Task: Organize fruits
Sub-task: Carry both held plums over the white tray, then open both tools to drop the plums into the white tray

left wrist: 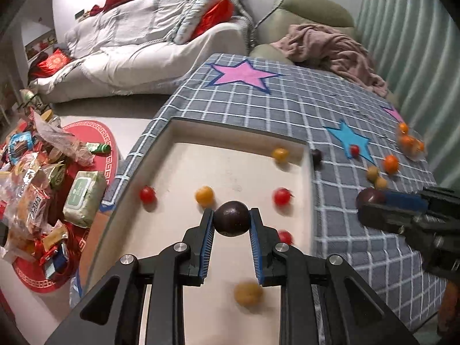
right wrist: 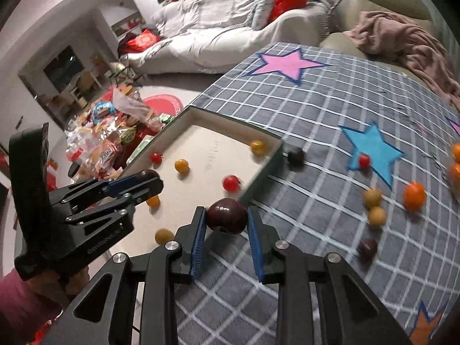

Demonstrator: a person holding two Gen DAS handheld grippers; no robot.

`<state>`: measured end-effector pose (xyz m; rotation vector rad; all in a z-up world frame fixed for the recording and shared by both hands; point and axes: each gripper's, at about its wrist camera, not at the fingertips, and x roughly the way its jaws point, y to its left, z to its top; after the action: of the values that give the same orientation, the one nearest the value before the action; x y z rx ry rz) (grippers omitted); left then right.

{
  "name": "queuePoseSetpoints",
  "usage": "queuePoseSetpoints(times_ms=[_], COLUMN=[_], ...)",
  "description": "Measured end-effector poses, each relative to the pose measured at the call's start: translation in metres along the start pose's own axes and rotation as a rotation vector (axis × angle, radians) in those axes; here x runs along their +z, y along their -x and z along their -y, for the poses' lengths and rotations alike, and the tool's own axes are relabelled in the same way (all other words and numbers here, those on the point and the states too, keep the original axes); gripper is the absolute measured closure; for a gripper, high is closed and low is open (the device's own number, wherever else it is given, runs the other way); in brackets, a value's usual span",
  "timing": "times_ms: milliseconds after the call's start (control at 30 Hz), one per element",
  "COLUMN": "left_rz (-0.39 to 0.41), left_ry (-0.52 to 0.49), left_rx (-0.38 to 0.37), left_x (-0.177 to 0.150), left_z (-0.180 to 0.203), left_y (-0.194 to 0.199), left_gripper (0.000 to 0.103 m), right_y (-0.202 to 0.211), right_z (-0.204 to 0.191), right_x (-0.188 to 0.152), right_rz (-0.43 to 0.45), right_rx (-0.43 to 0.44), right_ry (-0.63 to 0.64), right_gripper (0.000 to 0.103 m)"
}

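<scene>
Two dark plums are held at once. The left tongs [left wrist: 231, 220] are clamped on one plum [left wrist: 231, 218] above the shallow white tray [left wrist: 241, 132], where red and yellow fruits lie scattered, among them a red tomato [left wrist: 281, 196]. The right tongs [right wrist: 227, 220] are clamped on the other plum [right wrist: 227, 215] just right of the tray's near corner, over the checked cloth [right wrist: 316, 109] on the surface. Further right lie an orange [right wrist: 414, 196] and two tan fruits. Snack packets [left wrist: 34, 178] crowd the floor on the left.
</scene>
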<state>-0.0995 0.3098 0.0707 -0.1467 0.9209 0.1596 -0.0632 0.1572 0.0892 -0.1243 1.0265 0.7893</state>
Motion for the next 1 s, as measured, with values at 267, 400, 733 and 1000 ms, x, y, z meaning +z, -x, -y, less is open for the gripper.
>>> queuePoseSetpoints(times_ms=[267, 400, 733, 1000], left_rz=[-0.048, -0.098, -0.213, -0.215], left_ry=[0.017, 0.033, 0.056, 0.028], left_rx=[0.059, 0.082, 0.102, 0.119], left_x=[0.033, 0.043, 0.052, 0.055], left_z=[-0.017, -0.026, -0.038, -0.034], left_y=[-0.047, -0.073, -0.106, -0.108], left_gripper=[0.078, 0.078, 0.077, 0.077], right_y=[-0.056, -0.081, -0.12, -0.123], right_z=[-0.009, -0.009, -0.021, -0.024], right_x=[0.036, 0.049, 0.055, 0.054], right_rz=[-0.057, -0.097, -0.208, -0.217], right_rx=[-0.019, -0.029, -0.063, -0.076], right_ry=[0.039, 0.062, 0.18, 0.199], right_gripper=[0.072, 0.072, 0.071, 0.031])
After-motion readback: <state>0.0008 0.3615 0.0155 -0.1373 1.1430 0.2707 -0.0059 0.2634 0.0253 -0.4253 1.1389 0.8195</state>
